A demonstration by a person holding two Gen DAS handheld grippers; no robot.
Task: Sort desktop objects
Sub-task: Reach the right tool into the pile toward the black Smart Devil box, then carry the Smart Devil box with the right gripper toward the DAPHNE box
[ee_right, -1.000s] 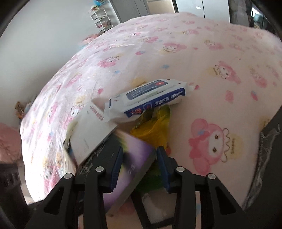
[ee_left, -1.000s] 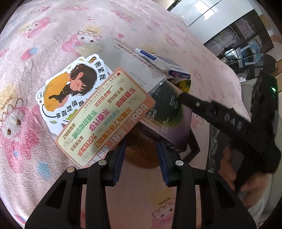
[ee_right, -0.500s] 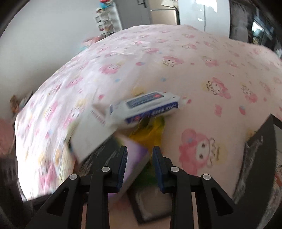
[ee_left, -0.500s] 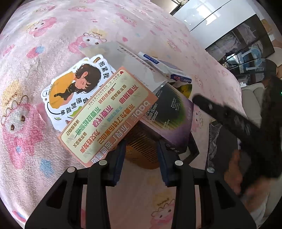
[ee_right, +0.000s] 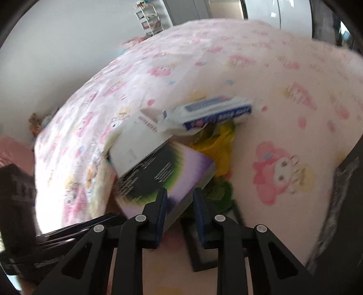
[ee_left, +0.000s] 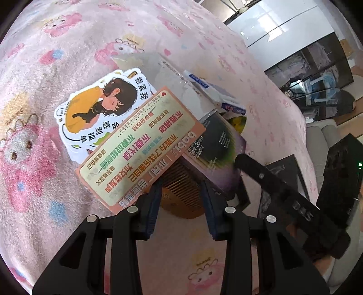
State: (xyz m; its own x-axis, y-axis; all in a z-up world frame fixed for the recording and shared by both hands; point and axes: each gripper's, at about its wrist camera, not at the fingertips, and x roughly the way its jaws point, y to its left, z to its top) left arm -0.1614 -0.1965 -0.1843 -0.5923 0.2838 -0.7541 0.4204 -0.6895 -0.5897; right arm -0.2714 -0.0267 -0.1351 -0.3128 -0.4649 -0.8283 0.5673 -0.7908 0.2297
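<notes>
Purple-and-black screen-protector box (ee_right: 169, 175) dead ahead of the right gripper (ee_right: 180, 204) — its near corner inside half-closed jaws, not visibly clamped — long axis running up-left; left gripper (ee_left: 181, 199) parted astride the wooden comb (ee_left: 181, 192).

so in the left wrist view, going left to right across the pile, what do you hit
cartoon sticker → orange card → wooden comb → purple box → right tool

1. A home, by the look of a living space
2. A soft pink cartoon-print blanket (ee_right: 261, 74) covers the work surface
3. A grey sofa (ee_left: 322, 136) and dark glass-fronted cabinet (ee_left: 313, 68) stand beyond it
4. A small white shelf rack (ee_right: 150, 19) stands by the wall
</notes>
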